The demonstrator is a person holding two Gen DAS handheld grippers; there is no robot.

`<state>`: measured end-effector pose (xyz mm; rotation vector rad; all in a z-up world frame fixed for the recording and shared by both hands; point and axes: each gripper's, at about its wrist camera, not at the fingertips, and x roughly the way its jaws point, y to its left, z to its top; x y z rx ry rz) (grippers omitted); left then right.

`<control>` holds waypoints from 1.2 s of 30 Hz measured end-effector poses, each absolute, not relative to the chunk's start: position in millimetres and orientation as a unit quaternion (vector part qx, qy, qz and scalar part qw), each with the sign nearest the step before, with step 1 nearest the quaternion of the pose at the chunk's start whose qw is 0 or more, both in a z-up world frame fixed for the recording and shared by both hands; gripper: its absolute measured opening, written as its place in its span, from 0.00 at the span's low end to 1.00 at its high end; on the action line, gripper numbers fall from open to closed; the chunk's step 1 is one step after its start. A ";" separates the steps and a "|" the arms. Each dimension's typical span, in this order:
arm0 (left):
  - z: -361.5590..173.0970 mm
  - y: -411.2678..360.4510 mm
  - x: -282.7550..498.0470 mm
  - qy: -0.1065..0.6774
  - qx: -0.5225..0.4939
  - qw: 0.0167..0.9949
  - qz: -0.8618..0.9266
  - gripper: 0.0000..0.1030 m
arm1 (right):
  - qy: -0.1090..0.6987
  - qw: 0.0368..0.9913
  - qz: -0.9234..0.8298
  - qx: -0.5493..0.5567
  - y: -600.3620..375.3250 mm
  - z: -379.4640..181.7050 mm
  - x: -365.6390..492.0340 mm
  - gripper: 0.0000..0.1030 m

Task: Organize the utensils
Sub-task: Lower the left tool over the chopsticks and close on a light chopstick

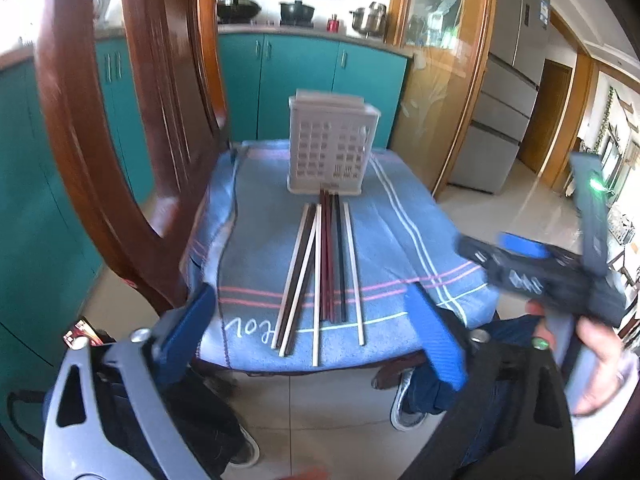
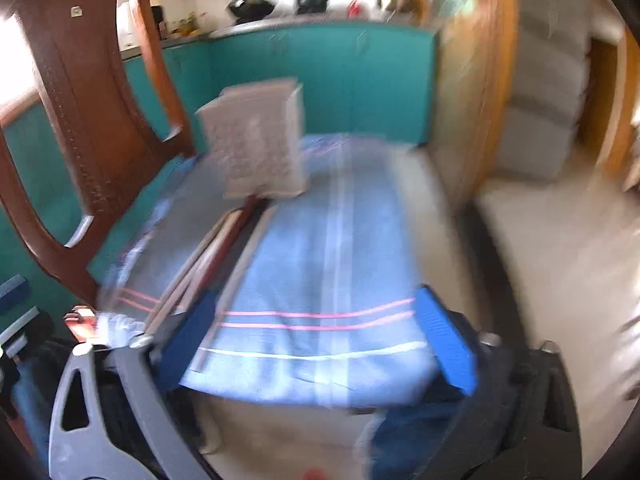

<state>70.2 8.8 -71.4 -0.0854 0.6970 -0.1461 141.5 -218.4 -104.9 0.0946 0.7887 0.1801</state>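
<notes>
While both grippers hang off the near edge of the chair seat, the chopsticks (image 1: 320, 268) lie flat on the blue towel (image 1: 400, 240), mid-seat. Long axes run near-to-far, roughly parallel, fanning slightly at the near ends. Far tips point at the holder (image 1: 330, 144) and the dark middle ones touch or nearly touch its base. Mix of pale and dark sticks, thin straight rods, square-ish section; exact count hard to tell.

Holder: white plastic box, upright, grid of rectangular slots in its walls, standing at the far end of the towel. Towel is woven cloth with pink and white stripes, draped over the wooden chair (image 1: 132, 152), whose curved glossy back rises on the left.

Left gripper (image 1: 316, 344): blue fingers spread wide, nothing between them, near ends of the chopsticks sit in the gap as seen from the wrist. Right gripper (image 2: 320, 344): fingers also spread, empty. Its view is motion-blurred; the chopsticks (image 2: 224, 256) show left of centre, holder (image 2: 256, 140) beyond them.
</notes>
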 end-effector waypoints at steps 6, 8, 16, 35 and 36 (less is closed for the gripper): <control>-100.8 2.0 106.4 0.385 -0.033 0.918 -0.089 0.58 | 0.484 0.862 0.135 0.071 -181.4 -152.2 251.2 0.45; -108.3 -0.8 119.6 0.395 -0.022 0.914 -0.087 0.56 | 0.511 0.848 0.136 0.046 -164.1 -163.5 275.7 0.41; -125.1 -13.8 213.5 0.435 0.031 0.893 -0.114 0.29 | 0.558 0.812 0.166 -0.039 -138.5 -174.9 319.3 0.13; -178.7 -1.1 305.5 0.517 -0.031 0.847 -0.122 0.26 | 0.522 0.832 0.178 -0.061 -170.8 -148.8 316.5 0.20; -179.4 -1.3 304.7 0.517 -0.030 0.847 -0.121 0.27 | 0.522 0.833 0.176 -0.058 -172.5 -146.8 317.2 0.21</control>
